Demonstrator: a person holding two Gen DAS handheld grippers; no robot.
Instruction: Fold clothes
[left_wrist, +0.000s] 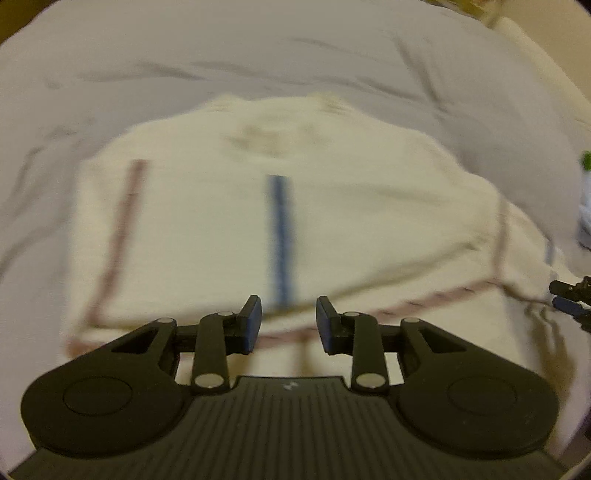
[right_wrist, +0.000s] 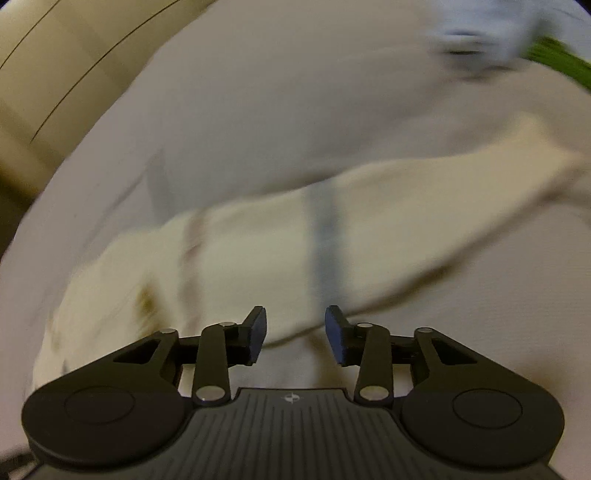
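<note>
A cream-coloured woven cloth garment with a dark blue stripe and reddish-brown border lines (left_wrist: 221, 221) lies on a pale lilac-white bed sheet (left_wrist: 258, 48), roughly in the middle of the left wrist view, and it already looks folded at least once: an upper layer with a fairly straight near edge sits over a lower layer whose reddish border runs along the near side and off to the right. The blue stripe runs from near to far down the middle of the top layer, and a red line follows its left edge. I judge the task to be partway through, one fold laid and further folds likely left, since the piece is wide and its right side spreads in loose ripples rather than a squared stack. The left tongs (left_wrist: 289, 321) hang just above the near edge of the cloth, blue pads narrowly apart with nothing between them. The right tongs (right_wrist: 295, 332) are likewise parted and empty, a little wider, over the near edge of the same cloth (right_wrist: 388, 236), which crosses that view as a slanting band with the blue stripe across it. The fabric looks soft and matt, thick enough to hold a rounded fold edge; the sheet beneath is thin and creased in long shallow wrinkles. At the far right of the right wrist view lie a pale blue garment (right_wrist: 476, 33) and something bright green (right_wrist: 557, 61), too blurred to identify, perhaps waiting their turn
</note>
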